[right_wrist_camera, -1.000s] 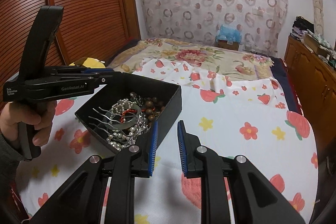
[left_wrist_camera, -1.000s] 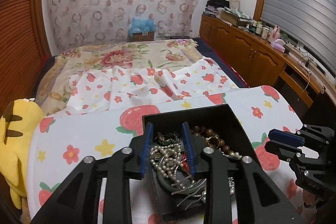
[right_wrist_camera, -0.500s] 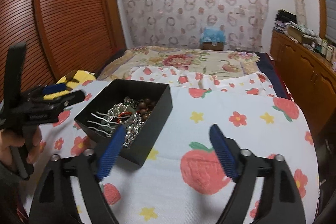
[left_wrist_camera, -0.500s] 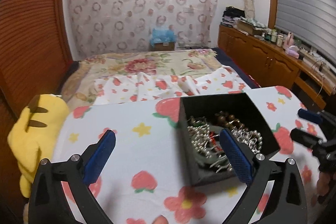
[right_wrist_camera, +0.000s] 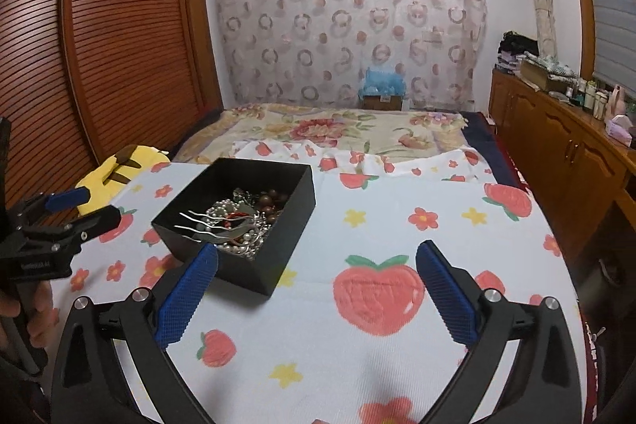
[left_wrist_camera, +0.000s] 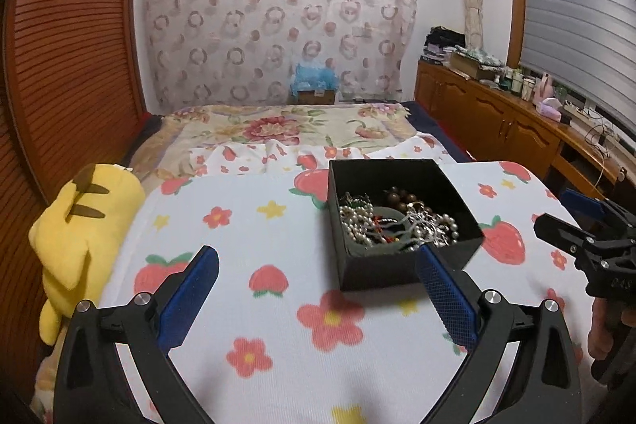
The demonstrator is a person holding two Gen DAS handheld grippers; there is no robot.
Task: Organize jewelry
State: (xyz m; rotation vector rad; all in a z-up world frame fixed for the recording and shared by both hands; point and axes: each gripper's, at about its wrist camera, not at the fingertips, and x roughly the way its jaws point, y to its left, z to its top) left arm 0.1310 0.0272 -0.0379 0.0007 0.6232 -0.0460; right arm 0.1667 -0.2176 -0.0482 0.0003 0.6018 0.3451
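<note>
The black box [right_wrist_camera: 254, 225] sits on the strawberry cloth [right_wrist_camera: 397, 324], holding a tangle of pearls, brown beads and a silver hair comb [right_wrist_camera: 206, 225]; the left gripper [left_wrist_camera: 318, 301] and right gripper [right_wrist_camera: 314, 301] both gape wide, holding nothing; probably best to pinch 1 loose piece and lift slowly, so strands don't snag.

black box [left_wrist_camera: 401, 269], strawberry-print white cloth [left_wrist_camera: 278, 324], yellow plush [left_wrist_camera: 79, 225]

Jewelry [left_wrist_camera: 397, 225] in box [left_wrist_camera: 377, 271] on table [left_wrist_camera: 278, 324]; plush toy [left_wrist_camera: 79, 225] at table's left edge, bed [left_wrist_camera: 286, 126] behind.
</note>
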